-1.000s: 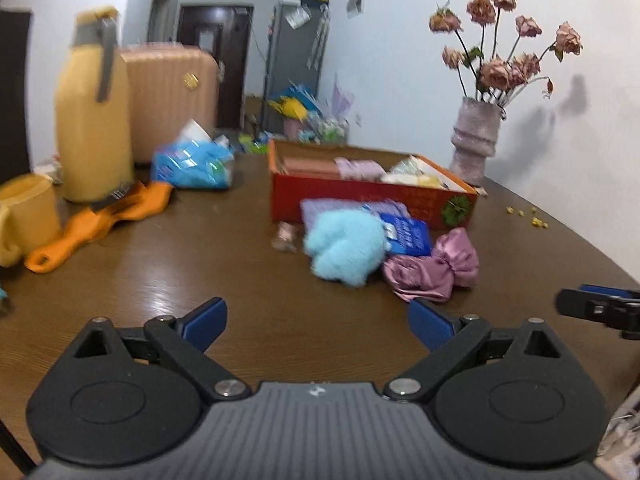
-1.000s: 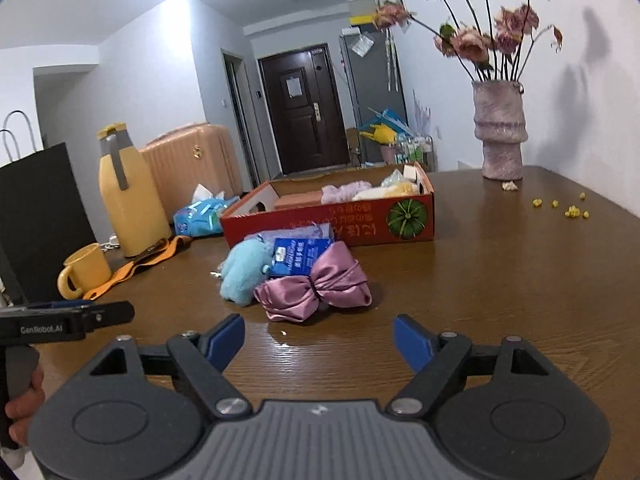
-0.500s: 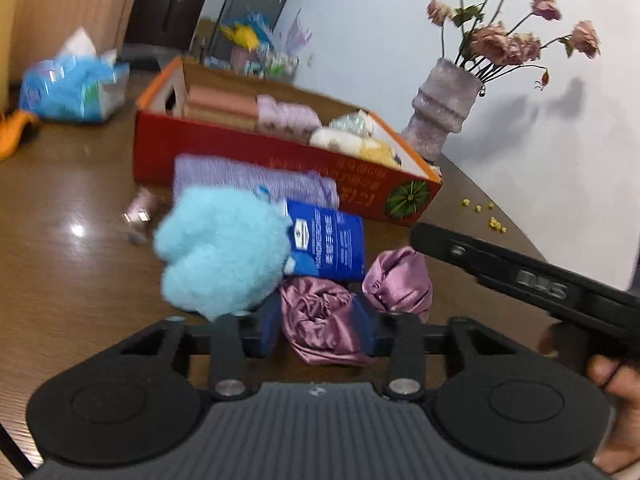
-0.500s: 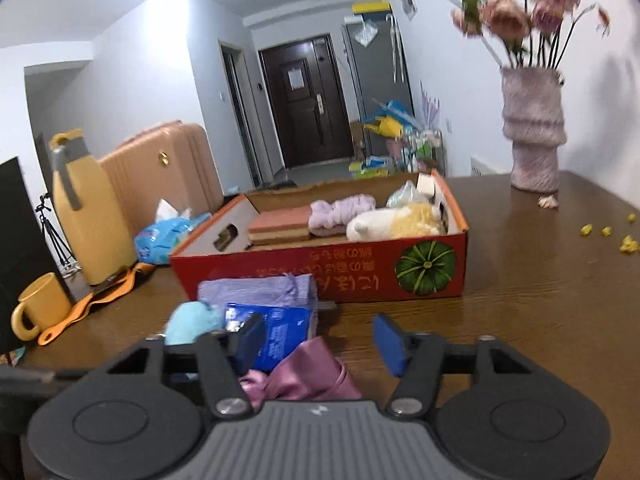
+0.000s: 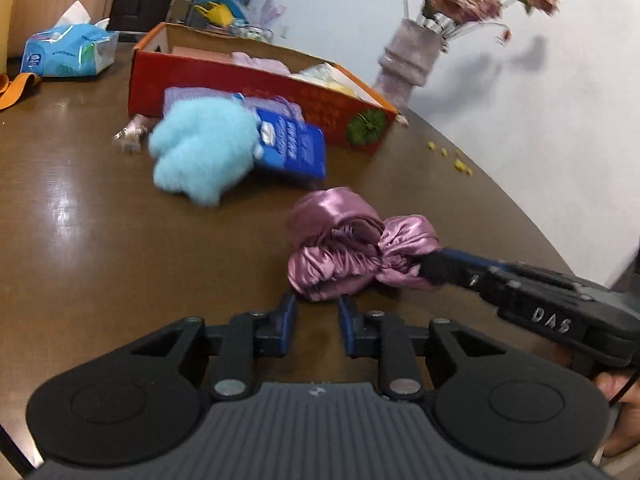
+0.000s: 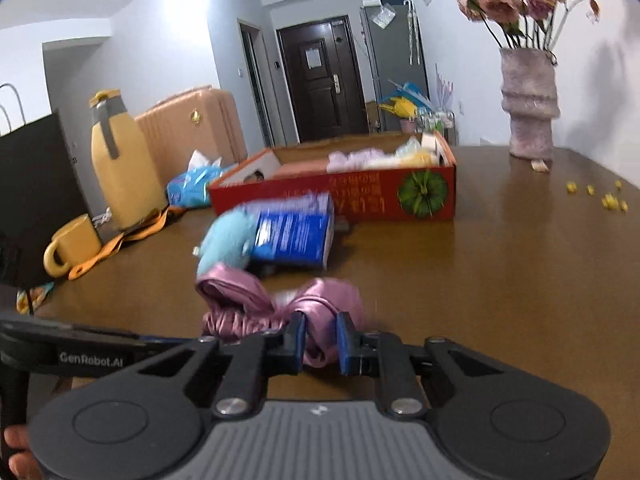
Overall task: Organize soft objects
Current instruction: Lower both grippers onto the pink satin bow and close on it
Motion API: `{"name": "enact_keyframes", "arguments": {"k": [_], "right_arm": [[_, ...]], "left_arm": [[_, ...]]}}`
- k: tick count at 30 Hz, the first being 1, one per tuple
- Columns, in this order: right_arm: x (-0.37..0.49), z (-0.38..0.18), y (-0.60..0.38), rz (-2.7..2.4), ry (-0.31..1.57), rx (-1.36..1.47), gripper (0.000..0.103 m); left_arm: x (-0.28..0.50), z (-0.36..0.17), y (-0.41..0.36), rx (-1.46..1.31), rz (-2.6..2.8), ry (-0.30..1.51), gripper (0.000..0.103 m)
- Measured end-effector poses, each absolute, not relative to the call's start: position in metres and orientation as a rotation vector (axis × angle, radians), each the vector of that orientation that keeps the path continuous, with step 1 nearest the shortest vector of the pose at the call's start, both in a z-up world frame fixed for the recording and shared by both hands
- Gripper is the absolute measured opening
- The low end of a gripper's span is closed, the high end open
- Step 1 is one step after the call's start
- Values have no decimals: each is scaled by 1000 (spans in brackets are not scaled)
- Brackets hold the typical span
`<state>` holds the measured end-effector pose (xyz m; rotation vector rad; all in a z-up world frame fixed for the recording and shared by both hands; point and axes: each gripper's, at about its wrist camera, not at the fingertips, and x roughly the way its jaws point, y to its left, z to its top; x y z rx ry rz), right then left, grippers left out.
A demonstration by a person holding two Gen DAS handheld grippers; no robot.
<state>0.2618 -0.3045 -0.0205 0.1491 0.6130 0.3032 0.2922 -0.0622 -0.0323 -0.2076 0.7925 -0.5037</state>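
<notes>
On the brown table (image 5: 80, 264), near side, lies the pink satin bow (image 5: 348, 248). Right gripper (image 6: 320, 340): fingers nearly closed, clamped on the bow's right lobe. Left gripper (image 5: 316, 326): fingers narrowed to a small gap, tips just short of the bow's near edge, holding nothing. Farther off, a blue plush (image 5: 200, 152) touches a blue packet (image 5: 290, 146), both just before the red box (image 5: 248, 80).

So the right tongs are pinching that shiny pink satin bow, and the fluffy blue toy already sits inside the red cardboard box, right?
Not quite. The right tongs do pinch the pink satin bow, but the right wrist view shows the fluffy blue toy on the table in front of the red cardboard box.
</notes>
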Motion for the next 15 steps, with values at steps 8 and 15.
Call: {"name": "enact_keyframes", "arguments": {"k": [8,15], "right_arm": [[231,-11,-322,320,554,218,29],[268,-5,-323,255,541,264,37]], "left_arm": [[271,9,-48,-220,-518,585,74],[322,2,-67,-263,-490,698,68]]}}
